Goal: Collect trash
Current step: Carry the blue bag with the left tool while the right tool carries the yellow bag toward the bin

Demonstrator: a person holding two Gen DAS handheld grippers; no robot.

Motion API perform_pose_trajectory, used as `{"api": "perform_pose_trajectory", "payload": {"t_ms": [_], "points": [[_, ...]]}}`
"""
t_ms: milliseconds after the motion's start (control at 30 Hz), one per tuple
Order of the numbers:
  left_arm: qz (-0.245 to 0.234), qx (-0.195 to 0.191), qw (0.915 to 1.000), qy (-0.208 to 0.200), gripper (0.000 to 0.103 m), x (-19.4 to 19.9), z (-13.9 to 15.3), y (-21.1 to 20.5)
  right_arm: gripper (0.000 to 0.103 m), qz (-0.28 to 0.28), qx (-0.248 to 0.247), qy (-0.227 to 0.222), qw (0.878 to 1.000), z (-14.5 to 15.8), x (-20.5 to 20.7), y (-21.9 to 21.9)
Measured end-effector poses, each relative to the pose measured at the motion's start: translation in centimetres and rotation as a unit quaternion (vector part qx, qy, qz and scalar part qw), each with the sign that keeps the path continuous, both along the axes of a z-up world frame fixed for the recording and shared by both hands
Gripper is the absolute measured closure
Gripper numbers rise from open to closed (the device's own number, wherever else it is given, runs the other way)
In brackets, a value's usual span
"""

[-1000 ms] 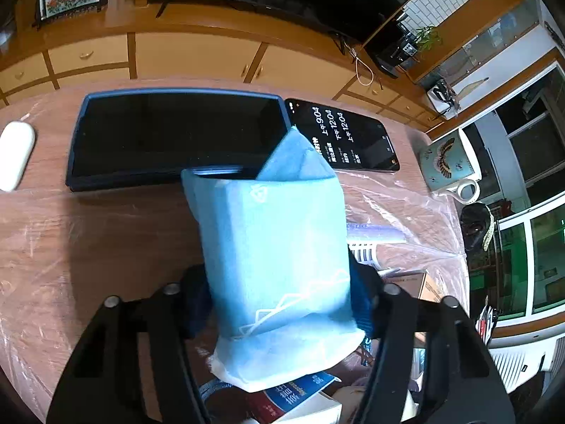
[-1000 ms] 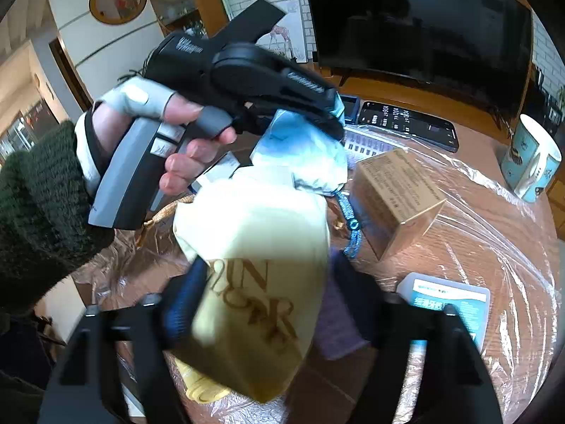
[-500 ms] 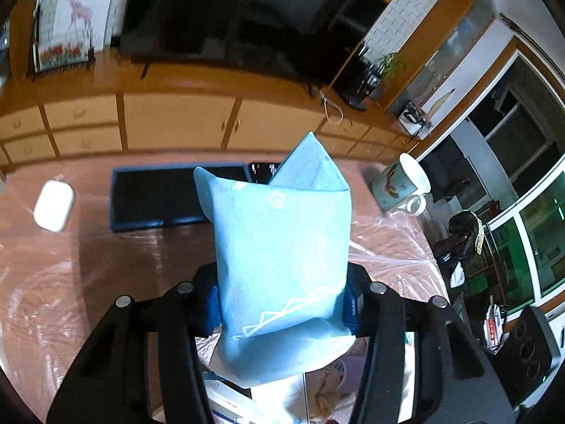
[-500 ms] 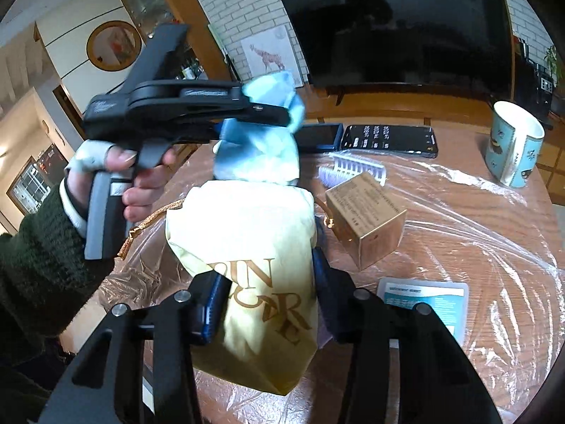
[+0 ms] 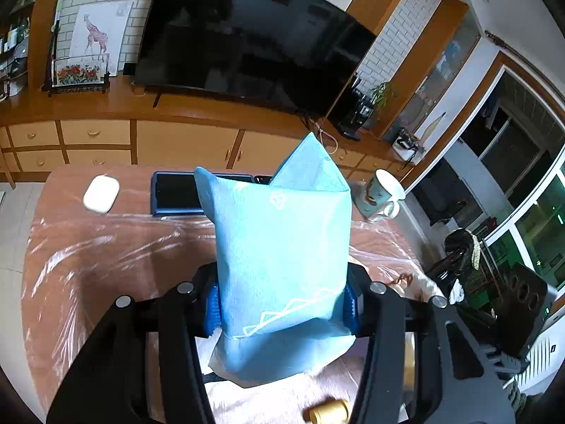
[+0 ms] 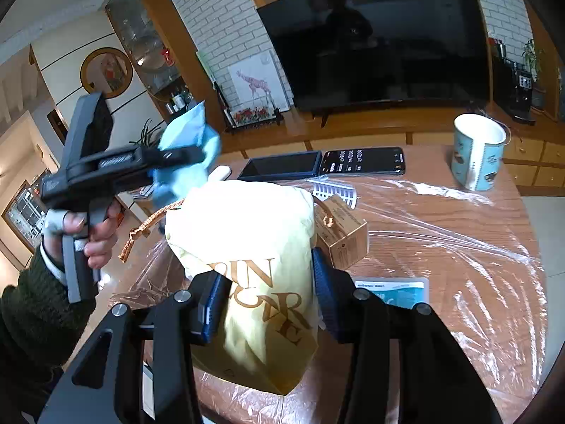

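One blue bag (image 5: 282,258) clamped in left gripper (image 5: 282,304), held above table (image 5: 106,247). One yellow bag (image 6: 254,265), gold lettering partly legible, clamped in right gripper (image 6: 265,304). One mug (image 6: 478,152), two phones (image 6: 363,160).

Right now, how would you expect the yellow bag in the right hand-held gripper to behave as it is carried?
The yellow bag looks soft: it pinches in between the right hand-held gripper pads, so it will probably sag. It bulges above the grip, so it may flop sideways. The loose gold cord could snag.
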State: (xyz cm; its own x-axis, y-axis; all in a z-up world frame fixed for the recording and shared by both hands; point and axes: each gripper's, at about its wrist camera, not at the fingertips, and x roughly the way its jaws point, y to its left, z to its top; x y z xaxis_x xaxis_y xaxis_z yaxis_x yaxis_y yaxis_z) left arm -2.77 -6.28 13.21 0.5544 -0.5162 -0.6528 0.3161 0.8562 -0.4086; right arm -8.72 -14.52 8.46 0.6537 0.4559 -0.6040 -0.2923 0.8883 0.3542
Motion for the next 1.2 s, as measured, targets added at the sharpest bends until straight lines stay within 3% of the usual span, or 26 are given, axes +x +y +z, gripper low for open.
{"api": "perform_pose_trajectory", "payload": {"t_ms": [367,800,1200], "points": [[0.003,-0.008,0.9998,-0.018,0.051,-7.2,0.0,2.4,0.058,-0.022,-0.006,-0.012,1.0,0.8,-4.1,0.0],[-0.013,0.026,0.9994,-0.016,0.051,-13.8,-2.2,2.9,0.058,-0.046,-0.013,0.001,0.999,-0.2,-10.0,1.4],[-0.013,0.035,0.9993,-0.008,0.051,-19.1,-3.1,2.3,0.058,-0.021,-0.002,0.004,1.0,-0.3,-12.9,1.2]]}}
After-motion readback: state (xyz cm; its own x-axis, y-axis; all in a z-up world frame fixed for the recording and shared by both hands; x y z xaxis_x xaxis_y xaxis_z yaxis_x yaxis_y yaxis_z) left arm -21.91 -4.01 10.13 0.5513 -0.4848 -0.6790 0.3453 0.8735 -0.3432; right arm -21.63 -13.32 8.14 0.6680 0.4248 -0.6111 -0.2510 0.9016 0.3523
